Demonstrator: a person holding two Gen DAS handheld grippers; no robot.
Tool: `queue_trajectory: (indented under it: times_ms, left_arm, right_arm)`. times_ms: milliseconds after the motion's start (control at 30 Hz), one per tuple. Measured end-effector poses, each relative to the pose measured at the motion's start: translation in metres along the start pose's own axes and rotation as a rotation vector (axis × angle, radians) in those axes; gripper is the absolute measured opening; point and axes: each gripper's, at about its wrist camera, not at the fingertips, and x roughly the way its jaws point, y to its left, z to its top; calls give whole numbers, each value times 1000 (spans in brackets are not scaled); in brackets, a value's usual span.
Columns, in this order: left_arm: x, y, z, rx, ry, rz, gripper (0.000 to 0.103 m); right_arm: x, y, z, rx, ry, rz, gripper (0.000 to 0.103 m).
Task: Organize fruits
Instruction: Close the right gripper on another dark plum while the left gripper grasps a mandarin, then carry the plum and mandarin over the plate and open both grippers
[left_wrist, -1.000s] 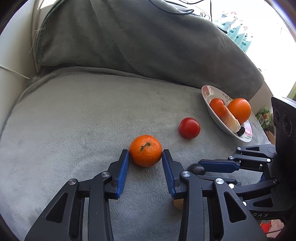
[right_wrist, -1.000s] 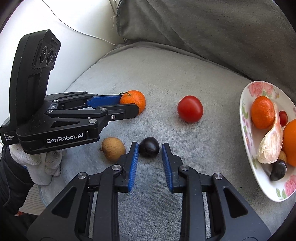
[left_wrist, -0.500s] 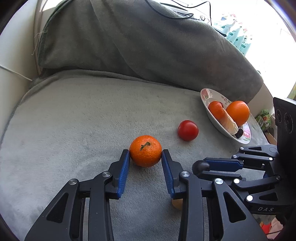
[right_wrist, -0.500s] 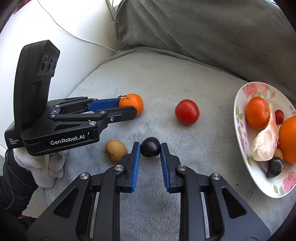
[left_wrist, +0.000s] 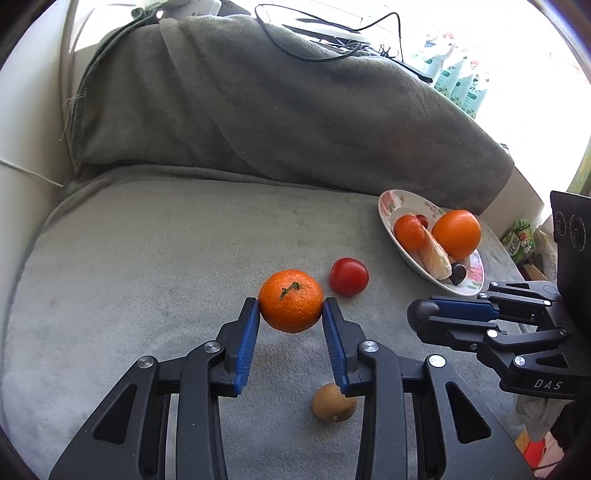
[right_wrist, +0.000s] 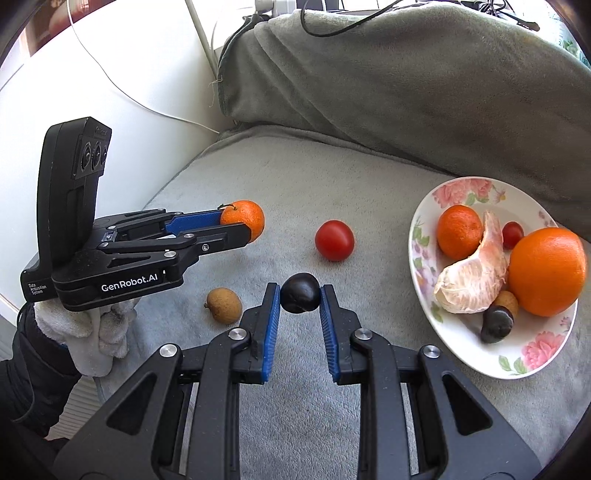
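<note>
Two fisheye wrist views look steeply down along their own fingers, close over a grey-covered cushion, left camera facing rightward, both sharing the red tomato and flowered plate.

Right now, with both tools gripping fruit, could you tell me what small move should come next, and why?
Probably carry the right tool toward the floral plate and release the dark plum there: it is already gripped, and the plate already holds another plum.
</note>
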Motion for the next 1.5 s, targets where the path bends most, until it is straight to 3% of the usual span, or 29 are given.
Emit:
queue_trajectory:
  times_ms: [333,800,1500]
  left_arm:
    - [-1,-22,13,31,-26,-33,33]
    - [10,-67,42,113,-44,-79,33]
    - [58,-119,79,189,-1,-146,33]
  right_arm:
    - [-48,-31,-11,66,-73,-55,23]
    - [-85,-77,-23,172,-142,-139,23]
    - [-83,-112,-33,237,-138,-162,23]
